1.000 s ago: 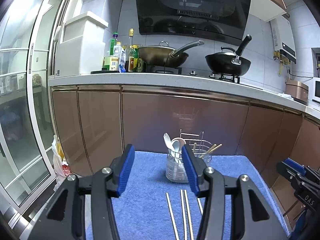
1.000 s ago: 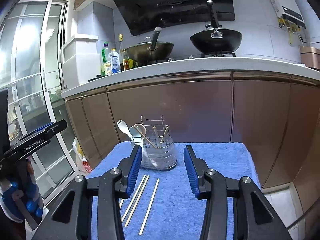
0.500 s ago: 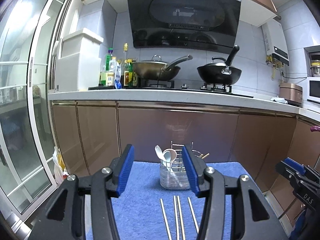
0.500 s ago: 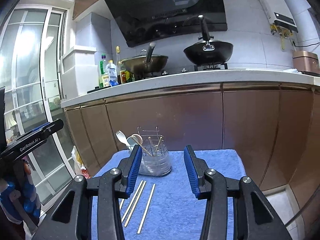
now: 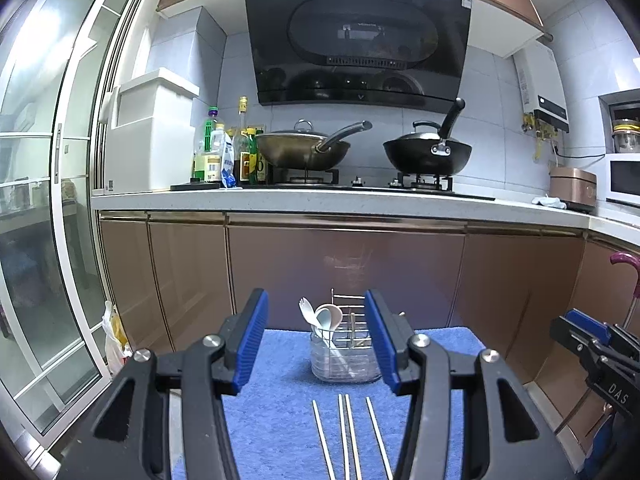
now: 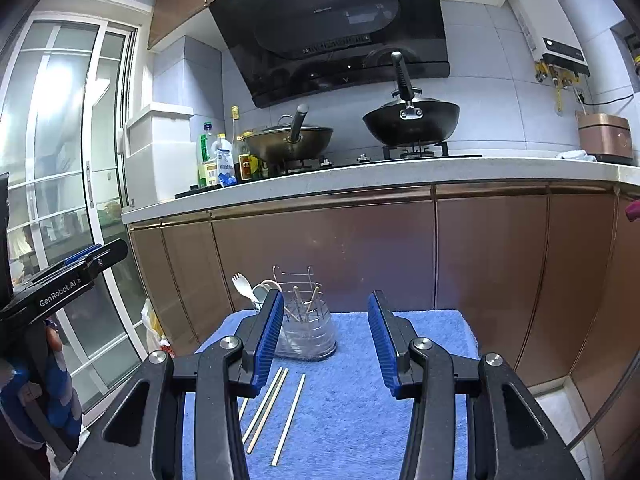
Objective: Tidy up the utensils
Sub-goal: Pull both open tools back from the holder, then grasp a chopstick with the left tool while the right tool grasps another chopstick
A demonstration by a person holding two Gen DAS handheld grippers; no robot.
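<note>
While both grippers hover above the blue towel [image 5: 280, 408], neither holds anything. The towel, a napped terry cloth, covers the low work surface in front of the brown cabinet fronts [image 6: 492, 264]. The utensil holder [image 5: 346, 364], a clear ribbed tub with a wire rack insert, stands at the towel's far edge and contains white spoons and some chopsticks. Four loose chopsticks [image 5: 346, 432], thin, straight and pale, lie side by side on the towel just ahead of the left gripper [image 5: 316, 344], long axes pointing toward the holder. The left gripper appears better aligned. The right gripper [image 6: 326, 340] stands spread likewise, chopsticks [image 6: 276, 404] lower-left of it.
</note>
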